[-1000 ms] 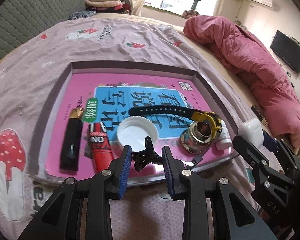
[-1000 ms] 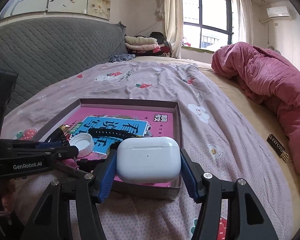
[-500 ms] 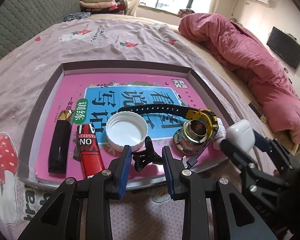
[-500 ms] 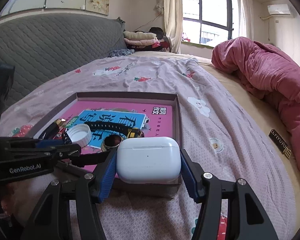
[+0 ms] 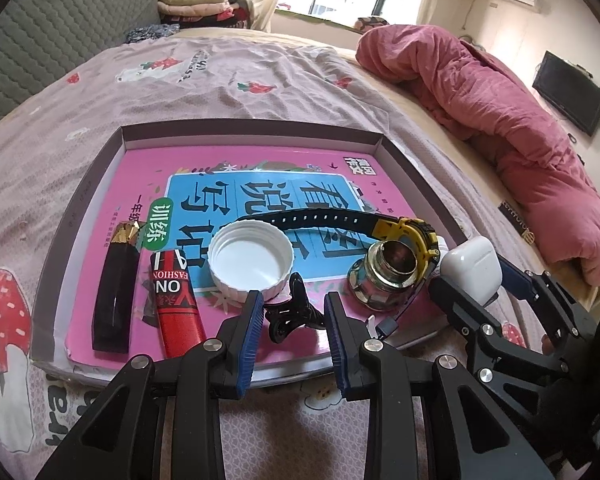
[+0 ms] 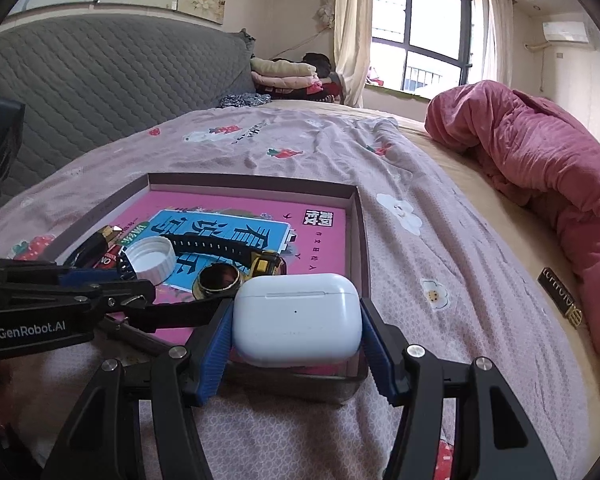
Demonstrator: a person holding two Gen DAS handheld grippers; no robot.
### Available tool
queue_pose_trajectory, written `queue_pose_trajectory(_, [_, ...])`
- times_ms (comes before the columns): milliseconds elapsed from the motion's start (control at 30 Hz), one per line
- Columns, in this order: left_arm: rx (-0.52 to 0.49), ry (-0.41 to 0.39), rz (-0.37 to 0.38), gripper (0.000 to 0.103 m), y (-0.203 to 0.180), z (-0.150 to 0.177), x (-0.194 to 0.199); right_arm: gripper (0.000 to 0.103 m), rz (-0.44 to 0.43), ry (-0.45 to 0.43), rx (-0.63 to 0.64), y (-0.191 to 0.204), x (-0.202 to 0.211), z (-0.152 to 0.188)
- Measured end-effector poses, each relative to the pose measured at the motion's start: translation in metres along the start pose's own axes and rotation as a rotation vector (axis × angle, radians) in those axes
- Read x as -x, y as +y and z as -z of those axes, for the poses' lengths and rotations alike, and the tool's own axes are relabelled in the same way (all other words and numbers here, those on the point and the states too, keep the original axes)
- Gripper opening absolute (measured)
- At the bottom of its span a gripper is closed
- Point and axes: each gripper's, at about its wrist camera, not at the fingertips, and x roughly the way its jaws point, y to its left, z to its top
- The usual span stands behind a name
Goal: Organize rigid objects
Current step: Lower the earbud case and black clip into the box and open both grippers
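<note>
A shallow purple tray (image 5: 240,134) on the bed holds a pink book (image 5: 260,168), a black lighter (image 5: 114,312), a red lighter (image 5: 176,304), a white lid (image 5: 250,260), a black-and-yellow watch (image 5: 404,232) and a metal nut (image 5: 388,276). My left gripper (image 5: 294,316) is shut on a small black hair clip (image 5: 296,312) over the tray's near edge. My right gripper (image 6: 296,320) is shut on a white earbud case (image 6: 296,318), held just above the tray's near right corner (image 6: 356,376); the case also shows in the left wrist view (image 5: 474,270).
A pink quilt (image 6: 540,168) is bunched at the right of the bed. A small black labelled bar (image 6: 560,298) lies on the sheet to the right. A grey padded headboard (image 6: 80,88) and folded clothes (image 6: 288,76) stand behind.
Both grippers have moved forward toward the tray, each keeping its hold. The earbud case now sits closer to the tray's near right corner.
</note>
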Motion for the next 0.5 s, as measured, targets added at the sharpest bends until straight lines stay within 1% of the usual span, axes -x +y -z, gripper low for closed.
queue_pose_trajectory(500, [0.014,0.006,-0.023,0.032,0.0077,-0.0011,-0.002,0.06,-0.069,0.012,-0.036,-0.0041,-0.0043,0.0021])
